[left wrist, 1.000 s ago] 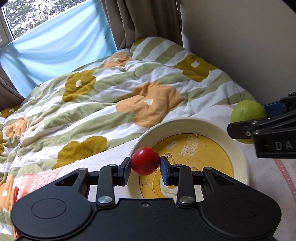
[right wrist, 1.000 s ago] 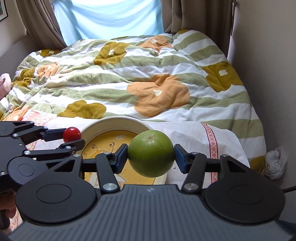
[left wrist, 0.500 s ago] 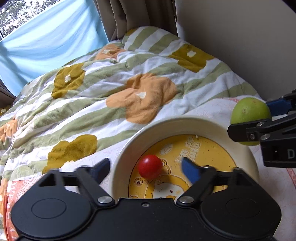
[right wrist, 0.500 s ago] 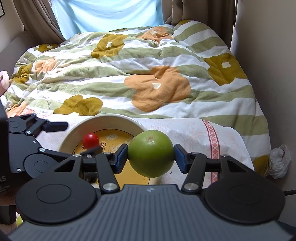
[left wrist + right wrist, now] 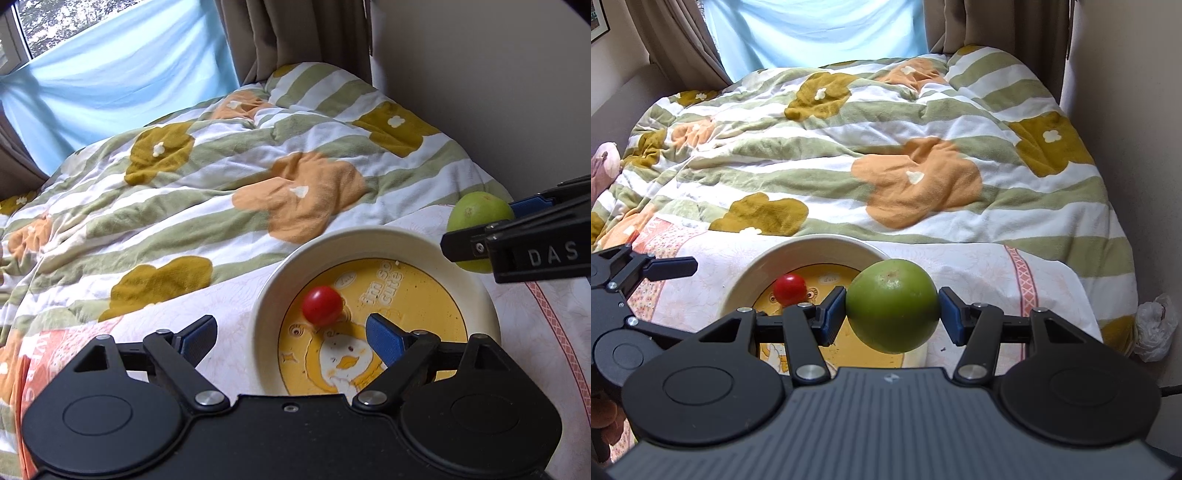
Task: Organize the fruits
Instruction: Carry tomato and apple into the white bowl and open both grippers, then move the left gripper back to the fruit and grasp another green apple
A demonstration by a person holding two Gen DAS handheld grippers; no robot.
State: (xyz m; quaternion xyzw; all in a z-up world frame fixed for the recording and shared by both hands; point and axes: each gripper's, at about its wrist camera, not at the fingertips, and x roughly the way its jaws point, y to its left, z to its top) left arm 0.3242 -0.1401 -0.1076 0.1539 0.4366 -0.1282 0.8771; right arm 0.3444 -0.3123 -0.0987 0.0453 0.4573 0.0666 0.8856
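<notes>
A small red tomato (image 5: 322,305) lies in the cream bowl (image 5: 376,236) with a yellow cartoon bottom, on the bed; it also shows in the right wrist view (image 5: 789,288). My left gripper (image 5: 291,336) is open and empty, just short of the bowl's near-left rim. My right gripper (image 5: 892,310) is shut on a green round fruit (image 5: 892,304) and holds it above the right edge of the bowl (image 5: 812,245). The fruit (image 5: 478,218) also shows at the right of the left wrist view, clamped by the right gripper's fingers (image 5: 476,246).
A striped quilt (image 5: 886,147) with orange and mustard flowers covers the bed behind. The bowl sits on a pale printed cloth (image 5: 979,269). A wall (image 5: 1137,110) runs close on the right, curtains (image 5: 295,33) at the back. A white plastic bag (image 5: 1156,326) lies by the bed's right edge.
My left gripper opened and let the tomato drop into the bowl, then drew back to the left. My right gripper kept hold of the green fruit and barely moved.
</notes>
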